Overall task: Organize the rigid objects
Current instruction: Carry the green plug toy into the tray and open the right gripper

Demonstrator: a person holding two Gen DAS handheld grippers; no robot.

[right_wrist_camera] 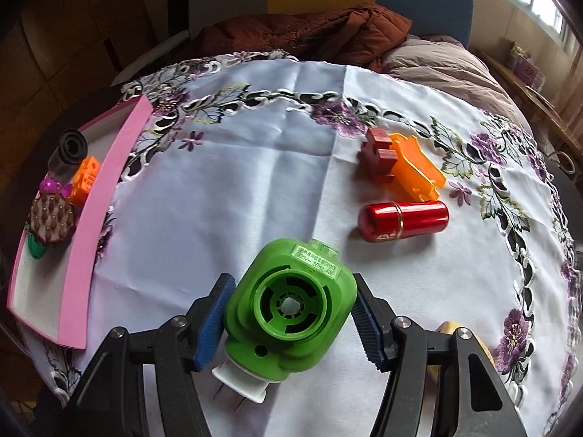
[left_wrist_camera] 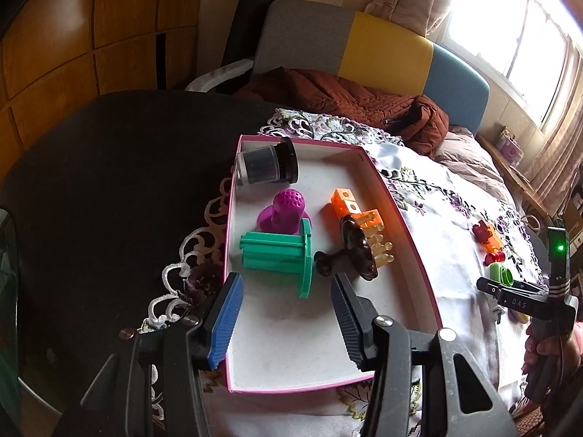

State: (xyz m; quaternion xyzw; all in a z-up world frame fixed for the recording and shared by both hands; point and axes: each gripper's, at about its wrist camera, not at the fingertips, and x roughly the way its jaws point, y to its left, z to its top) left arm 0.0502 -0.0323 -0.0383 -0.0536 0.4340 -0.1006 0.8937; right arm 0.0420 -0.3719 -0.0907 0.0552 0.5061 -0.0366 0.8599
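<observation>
Right tongs (right_wrist_camera: pixel 289 322) pinching green plug-in device (right_wrist_camera: pixel 291 309); left tongs (left_wrist_camera: pixel 286 318) spread over pink tray (left_wrist_camera: pixel 397 204).

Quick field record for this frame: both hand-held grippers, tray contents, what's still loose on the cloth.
left hand-held gripper: open, empty, over the tray
right hand-held gripper: shut on green plug-in device
tray: black-capped jar, purple toy, teal piece, orange blocks, brown brush
loose on cloth: red cylinder, orange piece, dark red block
</observation>
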